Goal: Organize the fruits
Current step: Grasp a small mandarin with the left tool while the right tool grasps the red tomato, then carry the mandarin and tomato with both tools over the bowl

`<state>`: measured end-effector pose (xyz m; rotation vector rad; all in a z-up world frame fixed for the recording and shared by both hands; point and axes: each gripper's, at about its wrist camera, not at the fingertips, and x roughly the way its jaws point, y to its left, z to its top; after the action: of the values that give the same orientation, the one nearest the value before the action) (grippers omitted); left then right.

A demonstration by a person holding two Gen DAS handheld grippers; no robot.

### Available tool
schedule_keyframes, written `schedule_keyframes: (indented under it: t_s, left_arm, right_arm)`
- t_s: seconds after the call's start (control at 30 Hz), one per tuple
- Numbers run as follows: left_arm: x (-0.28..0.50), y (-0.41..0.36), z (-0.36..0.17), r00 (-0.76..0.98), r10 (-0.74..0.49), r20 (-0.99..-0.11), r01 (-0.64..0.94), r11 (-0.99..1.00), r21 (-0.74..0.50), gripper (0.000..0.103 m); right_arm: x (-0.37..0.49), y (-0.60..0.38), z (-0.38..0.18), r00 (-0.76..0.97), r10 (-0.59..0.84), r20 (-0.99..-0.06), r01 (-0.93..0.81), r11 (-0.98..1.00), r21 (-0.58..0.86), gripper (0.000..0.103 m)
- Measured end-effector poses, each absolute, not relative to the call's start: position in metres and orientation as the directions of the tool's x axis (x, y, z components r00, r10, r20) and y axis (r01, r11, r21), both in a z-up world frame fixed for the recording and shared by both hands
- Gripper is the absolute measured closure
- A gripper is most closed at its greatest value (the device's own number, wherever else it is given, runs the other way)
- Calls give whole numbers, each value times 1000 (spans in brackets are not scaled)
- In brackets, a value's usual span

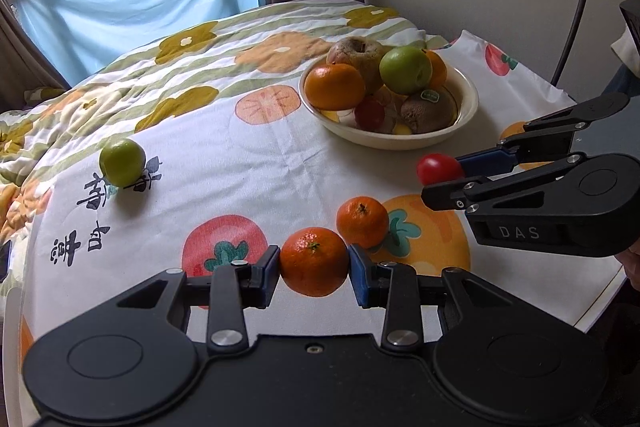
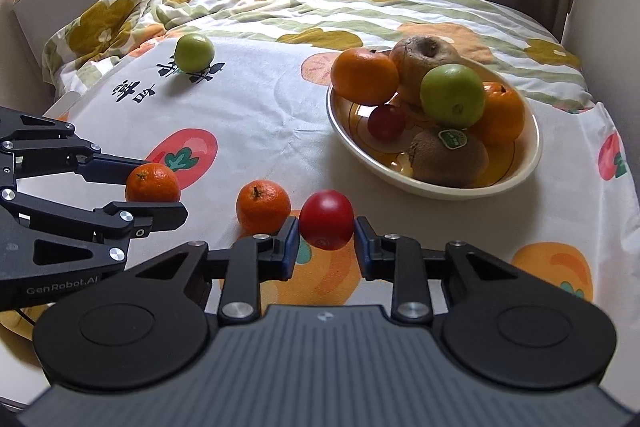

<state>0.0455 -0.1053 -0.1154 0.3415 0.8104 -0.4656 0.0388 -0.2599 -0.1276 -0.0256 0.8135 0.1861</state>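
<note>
"DAS" marks the right claw (image 1: pixel 442 173), clamped on one small red tomato (image 2: pixel 327 219); "GenRobot.AI" marks the left claw (image 1: pixel 314 263), gripping one of two loose orange mandarins (image 1: pixel 314 261).

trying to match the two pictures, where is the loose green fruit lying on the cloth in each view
Left wrist view: the green fruit lies at left of middle on the cloth, beside the black printed writing.
Right wrist view: the same green fruit lies upper left, just above that writing.
Shared landmark: the bowl of fruit, far to its right in both.
</note>
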Motion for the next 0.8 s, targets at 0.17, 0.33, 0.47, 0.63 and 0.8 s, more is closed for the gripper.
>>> schedule_keyframes:
  t_s: [0.17, 0.33, 0.47, 0.63, 0.8]
  left_arm:
    - [52, -120, -101, 616, -275, -738, 519, 846, 118, 63]
    - [60, -141, -90, 619, -291, -730, 523, 845, 107, 63]
    - [69, -160, -85, 618, -304, -725, 535, 839, 105, 63]
    - [88, -187, -92, 607, -306, -734, 547, 830, 107, 63]
    - [106, -210, -102, 588, -303, -750, 557, 824, 104, 63]
  right_arm:
    - [38, -280, -115, 681, 136, -719, -150, 988, 45, 59]
    - [43, -305, -102, 697, 109, -709, -119, 992, 35, 59]
    - [51, -323, -96, 706, 92, -702, -102, 994, 28, 59]
    - [67, -343, -100, 704, 77, -706, -104, 995, 5, 59]
    - [83, -360, -106, 697, 77, -713, -107, 994, 3, 59]
